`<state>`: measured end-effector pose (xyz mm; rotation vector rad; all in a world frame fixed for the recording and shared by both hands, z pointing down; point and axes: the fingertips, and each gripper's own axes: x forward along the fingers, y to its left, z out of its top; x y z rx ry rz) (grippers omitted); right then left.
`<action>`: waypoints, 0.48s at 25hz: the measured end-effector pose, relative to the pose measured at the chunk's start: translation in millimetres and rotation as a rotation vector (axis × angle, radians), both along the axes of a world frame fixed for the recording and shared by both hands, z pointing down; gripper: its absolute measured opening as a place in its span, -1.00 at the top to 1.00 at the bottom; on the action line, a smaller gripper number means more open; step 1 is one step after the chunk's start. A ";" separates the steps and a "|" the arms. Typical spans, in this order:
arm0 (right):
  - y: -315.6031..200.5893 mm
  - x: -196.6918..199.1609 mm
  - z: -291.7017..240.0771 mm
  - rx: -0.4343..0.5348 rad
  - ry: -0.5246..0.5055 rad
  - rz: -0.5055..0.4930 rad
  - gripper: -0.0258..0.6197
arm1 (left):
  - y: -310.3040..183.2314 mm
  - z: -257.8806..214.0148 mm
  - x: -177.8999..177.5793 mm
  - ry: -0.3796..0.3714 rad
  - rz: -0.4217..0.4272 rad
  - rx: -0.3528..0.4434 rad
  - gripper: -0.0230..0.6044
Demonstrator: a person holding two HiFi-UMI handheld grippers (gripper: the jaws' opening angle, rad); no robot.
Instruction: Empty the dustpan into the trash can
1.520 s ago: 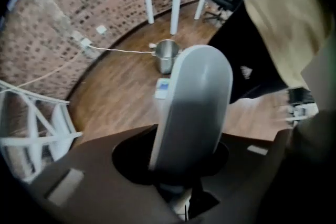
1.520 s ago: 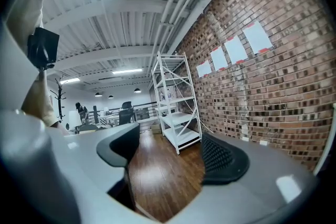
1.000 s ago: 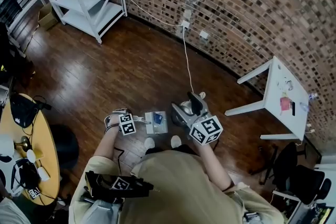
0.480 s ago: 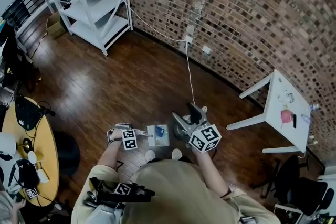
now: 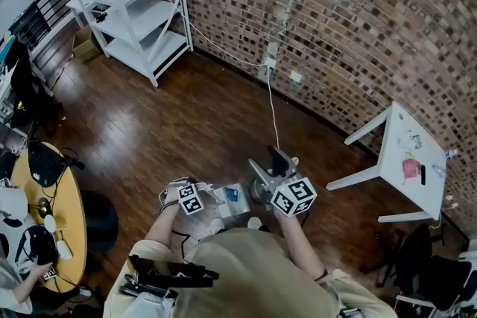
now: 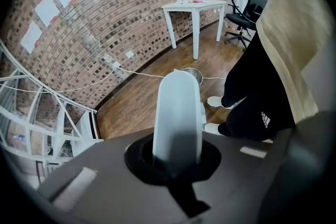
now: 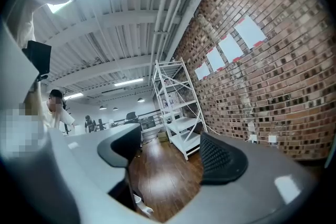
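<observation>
In the head view, my left gripper (image 5: 205, 195) is pressed tight on the handle of the white plastic dustpan (image 5: 231, 199), low over the dark wooden floor (image 5: 171, 115) just ahead of my feet. The small round silver metal trash can (image 5: 261, 188) lies at 3 o'clock from the dustpan, just beside it and near my right gripper (image 5: 270, 162).

In the left gripper view, the pale handle fills the middle and its long axis runs toward 12 o'clock. The trash can's open rim shows just past its tip. I judge the left hand the nearer one, and the emptying turns on carrying the dustpan forward along that line.

In the right gripper view, that gripper is partly spread, its jaws have just been closing, and nothing is between them. It looks level at a white metal shelving rack (image 7: 178, 107) at 12 o'clock.
</observation>
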<state>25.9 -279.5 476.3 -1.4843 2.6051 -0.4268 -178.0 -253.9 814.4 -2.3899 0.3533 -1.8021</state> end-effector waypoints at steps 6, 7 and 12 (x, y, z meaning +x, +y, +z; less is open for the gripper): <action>1.3 17.7 -1.6 0.006 -0.029 0.013 -0.08 | 5.7 -16.8 5.9 -0.023 -0.020 -0.046 0.93; 1.2 21.3 -2.5 0.007 -0.031 0.017 -0.08 | 5.5 -19.5 6.6 -0.031 -0.014 -0.044 0.93; 2.8 39.0 1.3 -0.003 -0.040 0.041 -0.05 | 2.7 -37.4 4.7 -0.043 -0.102 -0.071 0.93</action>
